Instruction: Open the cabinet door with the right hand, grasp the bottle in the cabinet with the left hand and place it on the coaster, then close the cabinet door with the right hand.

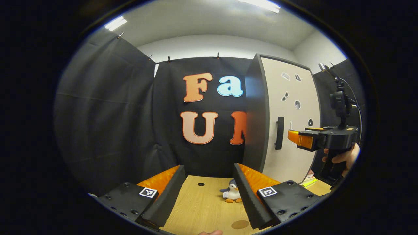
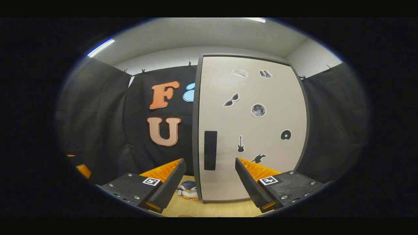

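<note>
The tall cabinet's pale door (image 2: 254, 130) is shut and hides the inside. Its dark vertical handle (image 2: 210, 150) stands near the left edge. My right gripper (image 2: 210, 161) is open, with its fingers straddling the handle's line a short way in front of the door. In the left gripper view the cabinet door (image 1: 290, 124) stands at the right, and the right gripper (image 1: 291, 134), held by a hand (image 1: 343, 158), points at the handle (image 1: 279, 133). My left gripper (image 1: 209, 168) hangs open and empty over the wooden table (image 1: 202, 209). A round brown coaster (image 1: 240, 224) lies by its right finger.
A small penguin plush (image 1: 232, 193) sits on the table at the cabinet's left foot, also visible low in the right gripper view (image 2: 188, 190). Stacked books (image 1: 308, 179) lie at the cabinet's right foot. The tabletop has a small hole (image 1: 200, 184).
</note>
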Motion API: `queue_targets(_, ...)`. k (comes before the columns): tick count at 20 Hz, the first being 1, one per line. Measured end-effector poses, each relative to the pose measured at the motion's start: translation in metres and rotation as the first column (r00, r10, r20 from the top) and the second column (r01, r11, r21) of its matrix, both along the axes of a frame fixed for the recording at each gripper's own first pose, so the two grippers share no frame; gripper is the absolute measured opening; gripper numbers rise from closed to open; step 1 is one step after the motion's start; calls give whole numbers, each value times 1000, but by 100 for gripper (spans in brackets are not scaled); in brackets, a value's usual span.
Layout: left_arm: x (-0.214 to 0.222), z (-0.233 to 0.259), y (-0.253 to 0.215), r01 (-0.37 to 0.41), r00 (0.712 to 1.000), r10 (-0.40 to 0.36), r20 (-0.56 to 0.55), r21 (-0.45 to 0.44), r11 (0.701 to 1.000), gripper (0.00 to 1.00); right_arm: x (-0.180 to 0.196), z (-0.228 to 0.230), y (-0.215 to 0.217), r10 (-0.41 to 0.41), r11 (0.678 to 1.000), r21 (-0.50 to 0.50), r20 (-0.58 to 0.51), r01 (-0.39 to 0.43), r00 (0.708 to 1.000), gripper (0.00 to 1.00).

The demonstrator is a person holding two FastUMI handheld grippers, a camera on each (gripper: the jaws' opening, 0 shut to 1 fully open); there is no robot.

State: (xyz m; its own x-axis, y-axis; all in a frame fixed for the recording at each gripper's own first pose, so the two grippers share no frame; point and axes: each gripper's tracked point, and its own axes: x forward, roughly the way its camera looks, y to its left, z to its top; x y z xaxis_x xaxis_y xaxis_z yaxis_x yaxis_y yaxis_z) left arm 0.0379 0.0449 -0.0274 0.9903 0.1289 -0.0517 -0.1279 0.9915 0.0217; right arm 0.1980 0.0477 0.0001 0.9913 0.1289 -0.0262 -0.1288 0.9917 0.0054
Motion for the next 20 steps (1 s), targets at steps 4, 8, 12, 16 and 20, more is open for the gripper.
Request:
queue_targets(4,11,-10,16,-35,999,35,-18,-2,999,96,38,-2,6,3,1000,-2,-4,-3,1000,94)
queue_targets(8,18,-18,33,-69,997,69,-35,10,998,96,69,-8,10,5,1000,-7,-16,-5,1000,96)
queue_targets(12,25,-26,48,-98,994,98,-55,7,995,96,87,-17,13,0,1000,-14,-40,-1,999,95)
queue_targets(16,26,-30,53,-105,992,106,-72,8,994,96,97,-19,9,-27,1000,9,-38,28,999,89)
queue_targets(20,27,-29,50,-88,994,88,-63,12,996,99,96,-24,3,-41,997,58,-61,45,997,58)
